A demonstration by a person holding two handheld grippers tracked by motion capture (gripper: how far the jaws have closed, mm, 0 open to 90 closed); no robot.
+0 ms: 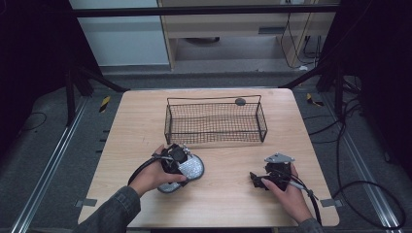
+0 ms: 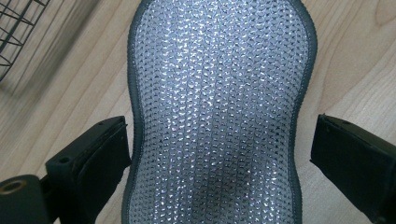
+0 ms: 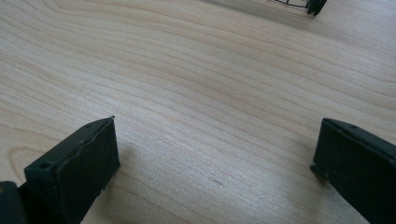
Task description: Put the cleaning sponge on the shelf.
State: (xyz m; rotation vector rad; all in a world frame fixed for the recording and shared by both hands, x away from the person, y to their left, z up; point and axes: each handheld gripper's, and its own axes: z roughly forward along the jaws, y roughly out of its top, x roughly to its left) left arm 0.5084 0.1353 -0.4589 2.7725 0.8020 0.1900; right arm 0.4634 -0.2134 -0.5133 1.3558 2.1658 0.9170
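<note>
A silver glittery, sole-shaped pad (image 1: pixel 193 169) with a dark grey edge lies flat on the wooden table (image 1: pixel 136 121), near its front left. My left gripper (image 1: pixel 182 162) hovers over it and stands open. In the left gripper view the pad (image 2: pixel 215 93) runs up between the two jaws; the left jaw is close to its edge and the right jaw is a little apart from it. My right gripper (image 1: pixel 256 180) rests at the front right, open over bare wood, with nothing between its jaws in the right gripper view (image 3: pixel 215 158).
A black wire basket (image 1: pixel 216 124) with nothing in it stands at the middle back of the table, just beyond the pad; its corner shows as the basket (image 2: pixel 16 28) and the basket (image 3: pixel 310 4) in the gripper views. Bare wood lies between the two grippers.
</note>
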